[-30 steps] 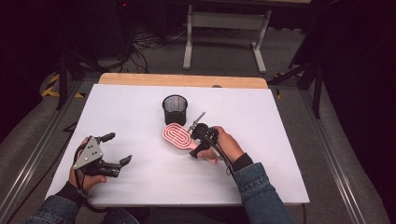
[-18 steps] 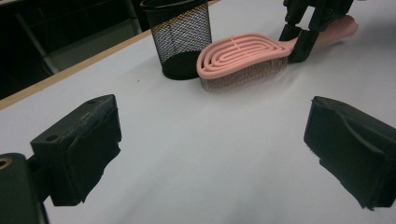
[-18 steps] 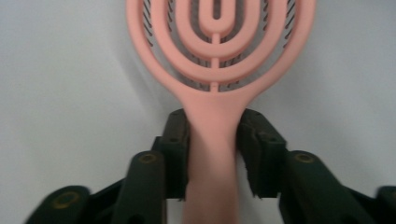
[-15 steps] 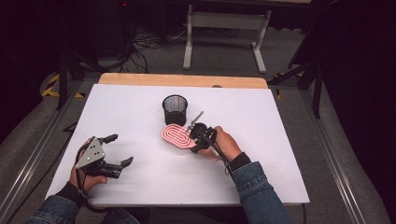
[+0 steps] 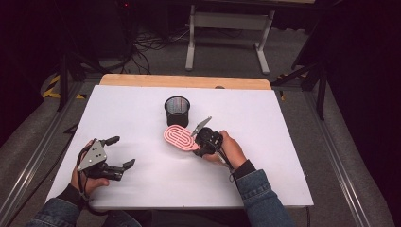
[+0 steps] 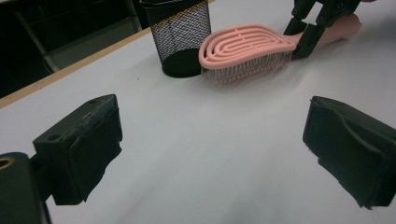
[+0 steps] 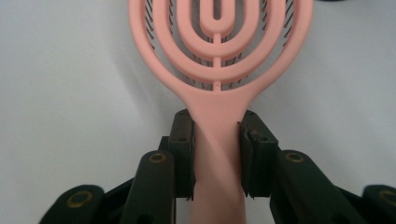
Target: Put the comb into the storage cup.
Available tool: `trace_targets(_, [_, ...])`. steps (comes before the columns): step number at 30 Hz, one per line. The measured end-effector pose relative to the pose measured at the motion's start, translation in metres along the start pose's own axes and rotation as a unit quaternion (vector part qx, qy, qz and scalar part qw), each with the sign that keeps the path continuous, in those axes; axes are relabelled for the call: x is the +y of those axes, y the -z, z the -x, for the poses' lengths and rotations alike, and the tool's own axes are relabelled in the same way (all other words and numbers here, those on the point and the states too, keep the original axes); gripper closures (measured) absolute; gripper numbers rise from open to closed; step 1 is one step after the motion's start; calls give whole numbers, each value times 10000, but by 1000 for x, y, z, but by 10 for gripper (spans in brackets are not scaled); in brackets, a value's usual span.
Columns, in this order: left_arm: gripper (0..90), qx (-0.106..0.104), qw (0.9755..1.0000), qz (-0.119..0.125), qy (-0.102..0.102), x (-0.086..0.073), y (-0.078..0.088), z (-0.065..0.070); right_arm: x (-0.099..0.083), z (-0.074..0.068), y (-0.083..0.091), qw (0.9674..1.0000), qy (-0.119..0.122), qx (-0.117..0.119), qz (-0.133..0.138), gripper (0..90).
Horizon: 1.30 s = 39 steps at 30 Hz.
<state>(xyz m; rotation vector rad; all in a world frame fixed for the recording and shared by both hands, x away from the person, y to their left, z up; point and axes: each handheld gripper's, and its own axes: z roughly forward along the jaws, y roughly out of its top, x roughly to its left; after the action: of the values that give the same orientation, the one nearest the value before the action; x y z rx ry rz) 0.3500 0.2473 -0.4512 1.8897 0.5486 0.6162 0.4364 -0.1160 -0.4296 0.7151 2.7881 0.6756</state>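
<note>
Setting: a laboratory or recording studio bay, not a domestic room. A plain white tabletop (image 5: 265, 142) with a bare wooden edge strip (image 5: 184, 81) at 12 o'clock stands on a grey floor. Loose black cables (image 5: 151, 40) lie on the floor at 11 o'clock. A grey metal stand (image 5: 227, 28) occupies 12 o'clock beyond the tabletop. Yellow-and-black hazard tape (image 5: 54, 87) marks the floor at 10 o'clock. Metal rails (image 5: 28, 161) run along both sides. Surroundings are dark, black-draped.
</note>
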Motion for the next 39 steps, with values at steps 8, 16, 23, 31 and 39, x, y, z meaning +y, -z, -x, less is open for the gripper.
trace_targets(8, [56, 15, 10000, 5, -27, 0, 1, 0, -4, -6, 19, 9983, 5, -164, 551, 699])
trace_targets(16, [63, 13, 10000, -31, -49, 1, 0, 0, -7, -15, 30, 9938, 15, -335, 1059, 699])
trace_targets(23, [63, 22, 10000, -24, -60, 1, 0, 0, -14, -17, 42, 9855, -92, -536, 1607, 699])
trace_targets(31, [63, 8, 10000, -41, -65, 1, 0, 0, -22, -16, 54, 9718, -205, -723, 2236, 699])
trace_targets(39, [64, -8, 10000, -48, -61, 1, 0, 1, -27, -15, 63, 9585, -304, -692, 2748, 699])
